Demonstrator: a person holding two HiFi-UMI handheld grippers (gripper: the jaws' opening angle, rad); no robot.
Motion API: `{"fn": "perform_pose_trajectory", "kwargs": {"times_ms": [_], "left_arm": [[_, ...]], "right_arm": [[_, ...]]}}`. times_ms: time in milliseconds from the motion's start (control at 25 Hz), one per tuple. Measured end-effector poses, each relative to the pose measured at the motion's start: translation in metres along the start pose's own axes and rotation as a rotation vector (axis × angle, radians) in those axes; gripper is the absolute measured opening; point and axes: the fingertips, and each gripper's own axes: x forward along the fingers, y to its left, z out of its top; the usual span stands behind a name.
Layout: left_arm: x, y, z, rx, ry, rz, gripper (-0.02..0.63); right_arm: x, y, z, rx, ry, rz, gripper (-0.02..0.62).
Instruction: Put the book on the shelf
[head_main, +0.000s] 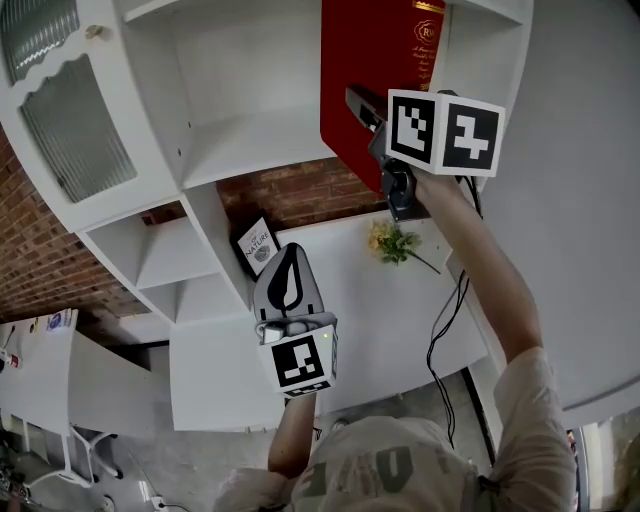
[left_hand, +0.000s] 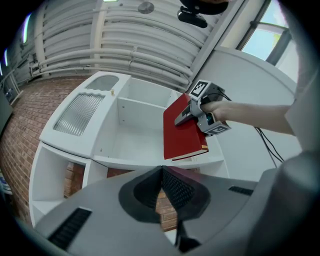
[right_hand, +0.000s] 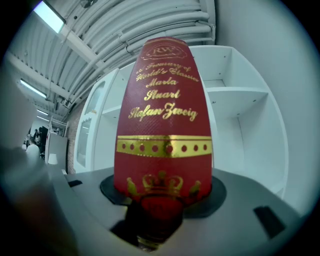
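Right gripper (head_main: 366, 110), fingers clenched on the spine edge of the red book (head_main: 365, 65), holds it upright at the white shelf's (head_main: 250, 145) upper compartment; the stiff, probably weighty, smooth hardback suits this firm spine-side hold, while the left gripper (head_main: 288, 278) is pinched together, empty.

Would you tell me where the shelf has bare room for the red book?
The wide compartment's board is bare everywhere left of the book. The small cubbies lower left look empty too. Crowded: the desk below, with a card and flowers.
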Motion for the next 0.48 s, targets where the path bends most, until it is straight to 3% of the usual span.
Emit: {"fn": "perform_pose_trajectory", "kwargs": {"times_ms": [200,480], "left_arm": [[0.004,0.006,0.005,-0.005,-0.024,0.000,0.012],[0.008,0.020,-0.002,-0.001,-0.014,0.020,0.012]], "right_arm": [[0.038,-0.012,-0.008,0.019,0.059,-0.066,0.245],[0.085,-0.019,-0.012,-0.043,0.088,-0.157,0.245]]}}
